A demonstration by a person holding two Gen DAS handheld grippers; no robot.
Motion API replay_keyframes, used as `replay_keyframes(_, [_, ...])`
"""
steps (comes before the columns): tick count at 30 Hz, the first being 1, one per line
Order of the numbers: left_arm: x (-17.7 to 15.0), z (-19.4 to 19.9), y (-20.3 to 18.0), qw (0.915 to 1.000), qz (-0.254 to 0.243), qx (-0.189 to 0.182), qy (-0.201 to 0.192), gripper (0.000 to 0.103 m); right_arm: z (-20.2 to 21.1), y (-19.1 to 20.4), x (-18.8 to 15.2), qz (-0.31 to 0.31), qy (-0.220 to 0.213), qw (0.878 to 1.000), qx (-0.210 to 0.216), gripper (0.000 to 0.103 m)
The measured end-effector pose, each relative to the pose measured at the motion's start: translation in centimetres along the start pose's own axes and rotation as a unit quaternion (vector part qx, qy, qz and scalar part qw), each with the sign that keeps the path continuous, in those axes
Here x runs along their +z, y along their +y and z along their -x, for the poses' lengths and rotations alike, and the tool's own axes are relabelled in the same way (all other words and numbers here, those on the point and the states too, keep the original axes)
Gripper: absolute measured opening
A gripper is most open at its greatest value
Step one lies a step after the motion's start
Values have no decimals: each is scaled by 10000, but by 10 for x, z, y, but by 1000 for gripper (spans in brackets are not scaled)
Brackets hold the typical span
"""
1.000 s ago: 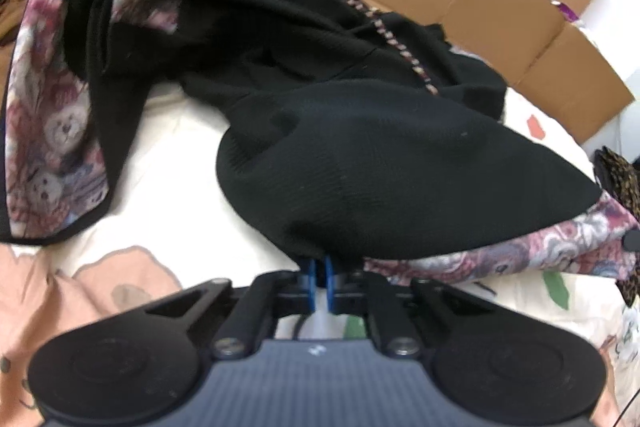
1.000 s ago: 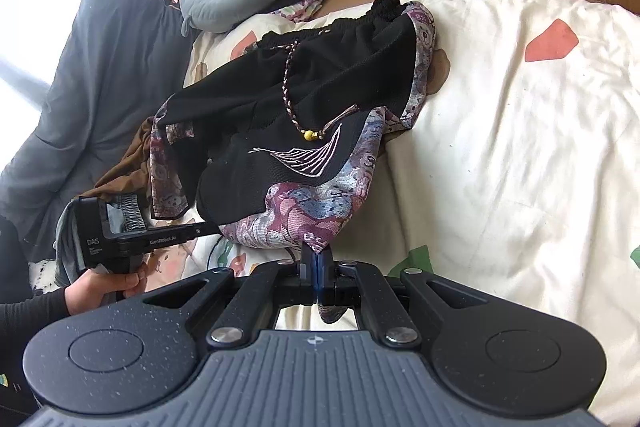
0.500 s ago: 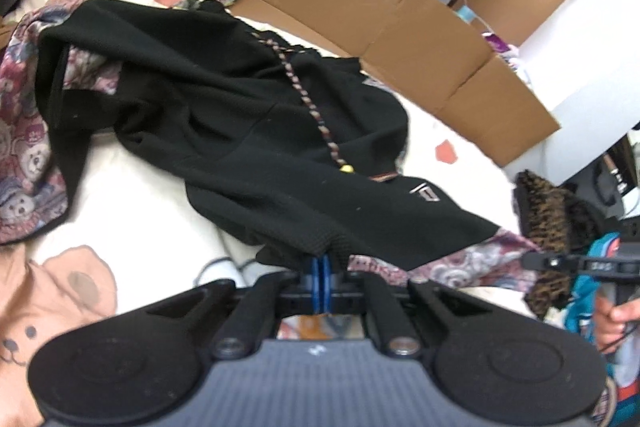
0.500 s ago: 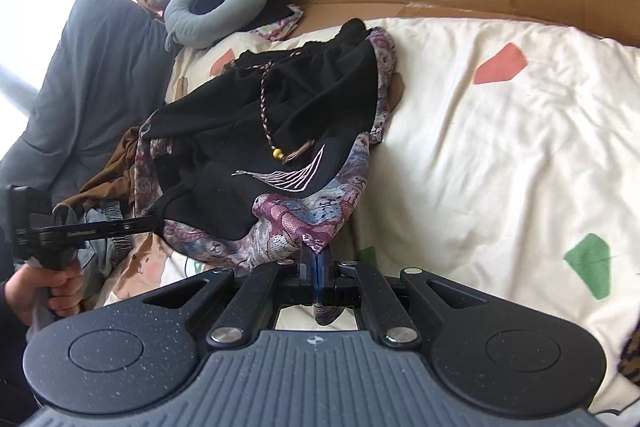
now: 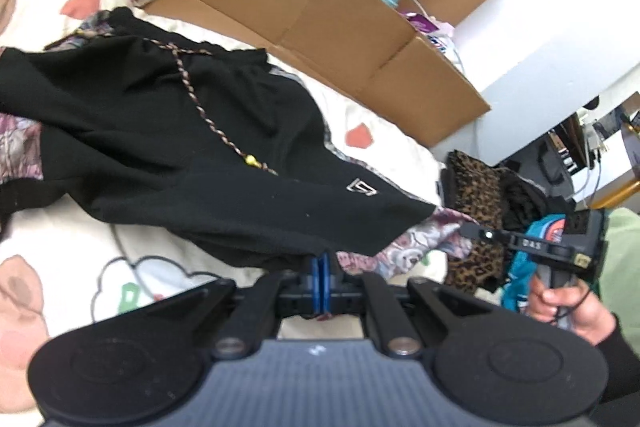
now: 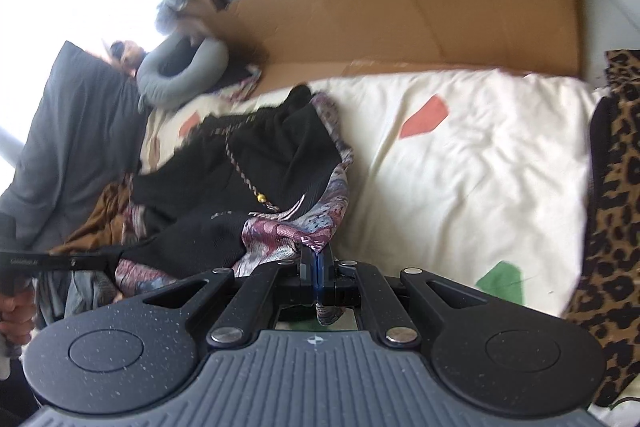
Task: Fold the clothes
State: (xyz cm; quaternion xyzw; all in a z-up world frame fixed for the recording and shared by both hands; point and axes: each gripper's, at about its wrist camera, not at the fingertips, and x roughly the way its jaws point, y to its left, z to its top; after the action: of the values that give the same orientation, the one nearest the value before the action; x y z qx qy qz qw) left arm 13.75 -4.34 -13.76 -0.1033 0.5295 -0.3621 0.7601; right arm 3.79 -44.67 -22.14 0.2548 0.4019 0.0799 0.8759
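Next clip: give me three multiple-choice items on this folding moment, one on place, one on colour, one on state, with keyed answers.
1. Where does the black garment lie?
A. on the cream quilt
B. inside a drawer
C. on a chair

2. What colour is the bead on the braided cord?
A. blue
B. yellow
C. white

3. How do the left tongs stand?
A. wide open
B. shut on the garment's hem
C. shut on nothing

Key: 1 A, quilt shows all around it; 2 B, the bead is yellow against black cloth; 3 B, hem pinched between blue pads.
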Motion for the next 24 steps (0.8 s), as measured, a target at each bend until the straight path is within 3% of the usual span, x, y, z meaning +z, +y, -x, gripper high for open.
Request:
replay_keyframes(14, [-10,-3,-35,9973,70,-345,640,2,35,-28,19,-313,-506,9980,-230,0])
replay_keyframes(18, [-27,-18,-17,9958,124,-213,878,2,28,-35,12,-372,-322,9983,-324,0])
replay_keyframes(20, [-32,-27,-2,9926,-11,-274,1179,2,20,-40,6,-408,-182,9984,-349,0])
replay_keyframes(24, [-45,-40,27,9922,210,-50,1228,2,-1,-44,-10,-380,194,9982,-432,0])
